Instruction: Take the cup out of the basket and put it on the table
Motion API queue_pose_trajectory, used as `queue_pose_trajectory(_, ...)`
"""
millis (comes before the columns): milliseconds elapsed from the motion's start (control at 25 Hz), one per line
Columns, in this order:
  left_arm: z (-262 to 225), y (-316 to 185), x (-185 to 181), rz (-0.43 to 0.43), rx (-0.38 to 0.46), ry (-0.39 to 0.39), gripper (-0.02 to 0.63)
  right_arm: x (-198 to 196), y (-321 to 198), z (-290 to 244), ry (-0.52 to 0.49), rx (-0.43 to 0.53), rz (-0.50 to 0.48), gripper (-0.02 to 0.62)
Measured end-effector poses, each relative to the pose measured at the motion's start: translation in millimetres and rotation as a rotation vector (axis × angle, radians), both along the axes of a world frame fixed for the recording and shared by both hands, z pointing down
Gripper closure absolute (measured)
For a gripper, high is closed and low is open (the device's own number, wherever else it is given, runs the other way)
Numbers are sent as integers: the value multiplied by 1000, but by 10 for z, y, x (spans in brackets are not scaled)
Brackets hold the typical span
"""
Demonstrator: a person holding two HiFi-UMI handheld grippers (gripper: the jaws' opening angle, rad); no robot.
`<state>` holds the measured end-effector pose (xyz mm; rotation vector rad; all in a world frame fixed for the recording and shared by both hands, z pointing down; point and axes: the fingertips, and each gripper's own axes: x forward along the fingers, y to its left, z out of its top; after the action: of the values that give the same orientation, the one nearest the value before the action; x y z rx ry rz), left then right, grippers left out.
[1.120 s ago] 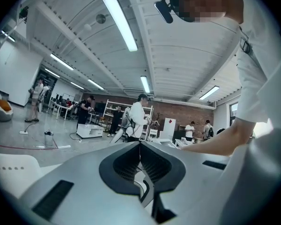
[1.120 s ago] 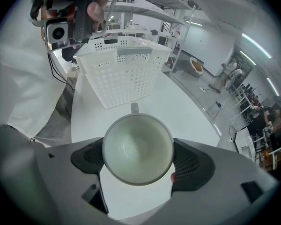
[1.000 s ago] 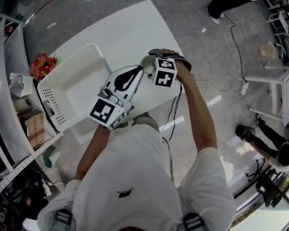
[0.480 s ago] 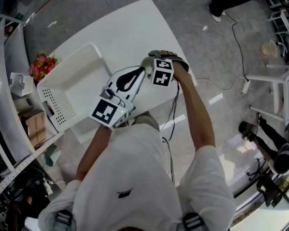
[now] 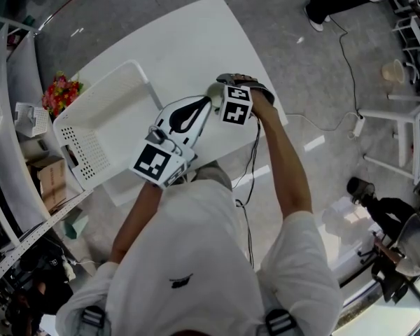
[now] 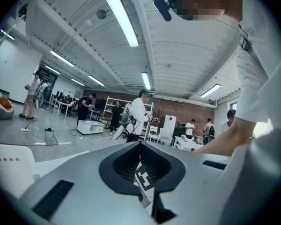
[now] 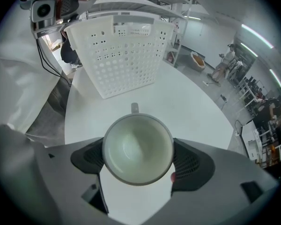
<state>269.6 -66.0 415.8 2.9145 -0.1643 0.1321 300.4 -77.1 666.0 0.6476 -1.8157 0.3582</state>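
Saw the white table (image 5: pixel 196 40) across the upper middle of the head view, over grey floor (image 5: pixel 322 68). Found the white perforated basket (image 5: pixel 91 149) on the table's left end, left of centre in that view. Caught the left gripper (image 5: pixel 204 107) at centre frame, pointing up and right, jaws pressed together with nothing between them. Found the right gripper (image 7: pixel 138 159) just right of it, jaws clamped on the sides of the pale cup (image 7: pixel 137 146). Placed the cup low and central in the right gripper view, mouth toward the camera, over bare tabletop, outside the basket, handle (image 7: pixel 135 108) pointing toward it. Could not tell whether resting on the table or held above.
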Motion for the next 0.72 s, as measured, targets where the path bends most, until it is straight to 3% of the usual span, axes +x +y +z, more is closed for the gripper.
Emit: queue_pose_trajectory(720,63,-15,-22,-20,-3,-16,595,-30,-10,128,-31,-3,9,166)
